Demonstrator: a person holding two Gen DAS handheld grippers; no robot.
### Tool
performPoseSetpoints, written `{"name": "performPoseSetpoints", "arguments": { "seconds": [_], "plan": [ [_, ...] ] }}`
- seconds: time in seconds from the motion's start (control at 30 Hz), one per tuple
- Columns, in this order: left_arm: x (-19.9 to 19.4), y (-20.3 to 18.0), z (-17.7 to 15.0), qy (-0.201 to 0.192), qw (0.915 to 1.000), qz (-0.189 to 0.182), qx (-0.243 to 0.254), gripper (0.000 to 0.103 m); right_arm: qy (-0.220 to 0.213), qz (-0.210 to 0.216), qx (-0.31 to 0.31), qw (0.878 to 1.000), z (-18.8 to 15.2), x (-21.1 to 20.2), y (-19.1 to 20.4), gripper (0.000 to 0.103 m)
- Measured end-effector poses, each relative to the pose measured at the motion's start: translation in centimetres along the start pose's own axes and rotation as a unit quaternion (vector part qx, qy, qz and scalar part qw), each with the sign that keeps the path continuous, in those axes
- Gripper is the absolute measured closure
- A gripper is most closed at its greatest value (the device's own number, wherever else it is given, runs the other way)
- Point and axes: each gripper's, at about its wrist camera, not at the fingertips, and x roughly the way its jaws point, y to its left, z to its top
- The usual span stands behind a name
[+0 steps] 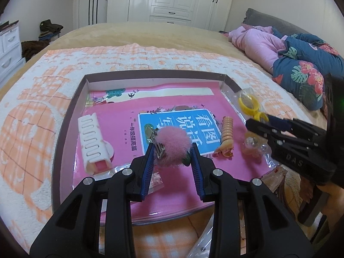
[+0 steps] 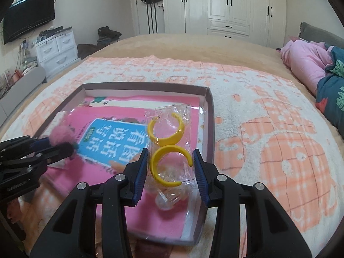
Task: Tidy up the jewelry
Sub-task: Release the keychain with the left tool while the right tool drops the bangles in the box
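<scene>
My left gripper (image 1: 173, 150) is shut on a pink fluffy pompom hair clip (image 1: 172, 146) and holds it above a pink book in the shallow box (image 1: 68, 116). My right gripper (image 2: 171, 161) is shut on a clear bag with two yellow hoop earrings (image 2: 169, 150), held over the box's right side (image 2: 209, 116). In the left wrist view the right gripper (image 1: 258, 122) and its yellow earrings (image 1: 249, 105) show at the right. In the right wrist view the left gripper (image 2: 62, 145) with the pompom (image 2: 61, 135) shows at the left.
In the box lie a white hair clip (image 1: 92, 142), a beige spiral clip (image 1: 226, 137) and a small bag of clear beads (image 1: 253, 146). The box rests on an orange and white blanket (image 2: 268, 129) on a bed. Pink and floral bedding (image 1: 296, 60) lies at the right.
</scene>
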Motion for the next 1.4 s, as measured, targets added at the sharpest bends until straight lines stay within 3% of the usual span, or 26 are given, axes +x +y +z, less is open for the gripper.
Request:
{"name": "performPoseSetpoints", "arguments": {
  "seconds": [0.53, 0.7, 1.4],
  "plan": [
    [0.7, 0.5, -0.5, 0.009, 0.9999, 0.000, -0.006, 0.077, -0.008, 0.019, -0.006, 1.000, 0.2, -0.1, 0.7, 0.056],
    [0.4, 0.4, -0.6, 0.005, 1.0000, 0.001, -0.006, 0.077, -0.015, 0.013, -0.014, 1.000, 0.1, -0.6, 1.2, 0.048],
    [-3.8, 0.2, -0.9, -0.032, 0.9994, 0.005, -0.012, 0.040, -0.073, -0.001, -0.022, 0.997, -0.9, -6.2, 2.2, 0.030]
  ]
}}
